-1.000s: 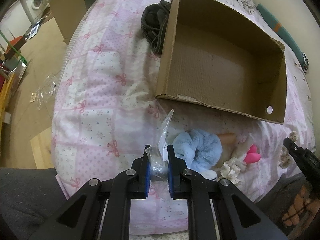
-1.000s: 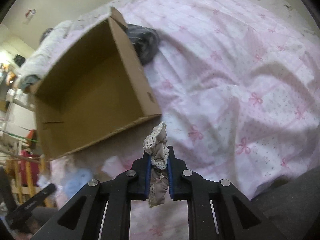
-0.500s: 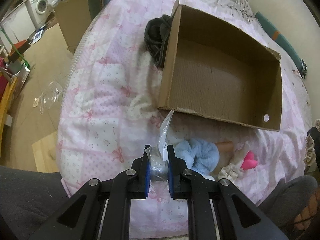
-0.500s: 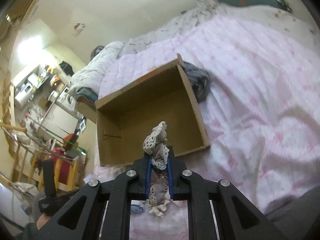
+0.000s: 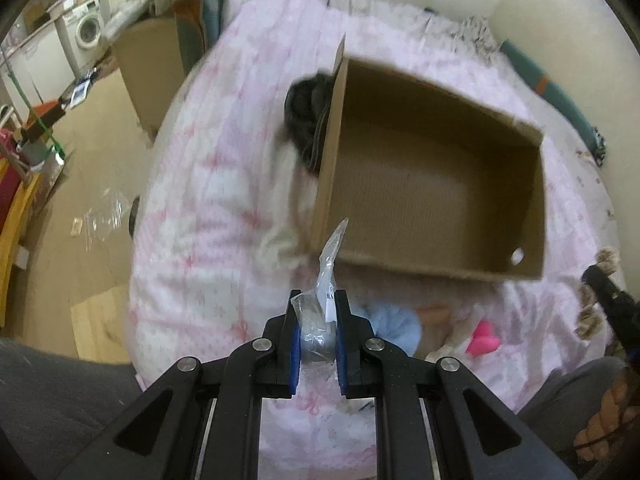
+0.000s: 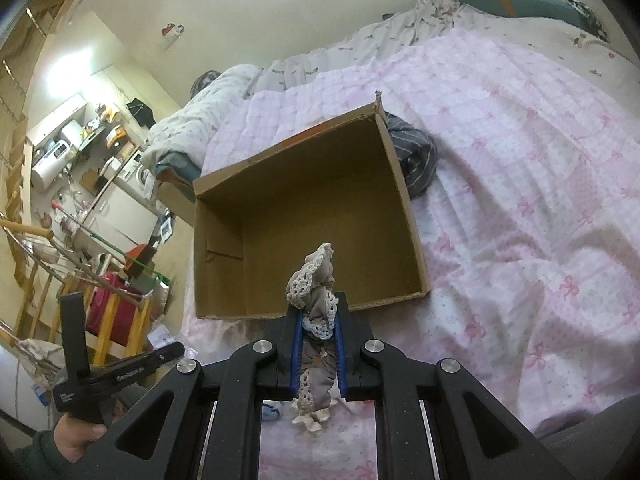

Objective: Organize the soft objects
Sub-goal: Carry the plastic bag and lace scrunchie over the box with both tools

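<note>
My left gripper (image 5: 317, 322) is shut on a clear plastic bag holding a grey item (image 5: 318, 330), held above the bed just in front of the open cardboard box (image 5: 432, 268). My right gripper (image 6: 318, 322) is shut on a beige lace-trimmed scrunchie (image 6: 314, 286), held above the near edge of the same box (image 6: 404, 196), whose floor is bare. On the bed in front of the box lie a fluffy blue item (image 5: 394, 326), a pink heart-shaped item (image 5: 484, 342) and a pale lace piece (image 5: 434, 356). The right gripper shows at the right edge of the left wrist view (image 5: 600, 280).
The box sits on a pink bow-print quilt (image 6: 520, 184). A dark striped garment (image 6: 412, 160) lies against the box's far side. Beyond the bed's left edge are the floor, another cardboard box (image 5: 152, 64) and cluttered shelves (image 6: 80, 152).
Both grippers rose and tilted towards the box. The right gripper view swung from the quilt to face the box's inside. Both holds are unchanged.
</note>
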### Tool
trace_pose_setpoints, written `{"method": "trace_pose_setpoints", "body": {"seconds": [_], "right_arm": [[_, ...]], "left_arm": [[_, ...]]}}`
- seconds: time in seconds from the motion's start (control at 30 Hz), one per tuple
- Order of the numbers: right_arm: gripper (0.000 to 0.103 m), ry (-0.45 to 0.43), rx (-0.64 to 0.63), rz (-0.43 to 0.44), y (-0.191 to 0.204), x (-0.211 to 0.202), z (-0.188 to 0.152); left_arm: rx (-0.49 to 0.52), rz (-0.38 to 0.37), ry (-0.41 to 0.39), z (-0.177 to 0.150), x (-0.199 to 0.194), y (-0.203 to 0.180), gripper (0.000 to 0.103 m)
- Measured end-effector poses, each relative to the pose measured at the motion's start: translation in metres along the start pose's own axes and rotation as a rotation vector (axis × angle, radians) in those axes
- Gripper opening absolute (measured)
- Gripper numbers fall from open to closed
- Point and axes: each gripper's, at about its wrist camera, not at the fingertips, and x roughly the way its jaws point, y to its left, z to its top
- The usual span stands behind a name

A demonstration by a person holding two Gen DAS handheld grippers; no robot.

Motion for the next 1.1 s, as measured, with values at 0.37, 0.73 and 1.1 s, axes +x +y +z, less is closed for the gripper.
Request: {"method": "trace_pose_setpoints", "body": {"seconds": [0.37, 0.73, 1.1], "right_arm": [[0.015, -0.052, -0.083, 0.036, 0.022, 0.01, 0.049], [0.015, -0.001, -0.091, 0.004, 0.016, 0.066, 0.054], [0.015, 0.121, -0.135, -0.085, 0.01, 0.106, 0.036]], "left_arm": [[0.077, -0.005, -0.111, 0.073, -0.007, -0.041, 0.013], [0.167, -0.006, -0.108, 0.082, 0.051, -0.08, 0.013], [0.203, -0.029, -0.135, 0.071, 0.072, -0.082, 0.013]]}}
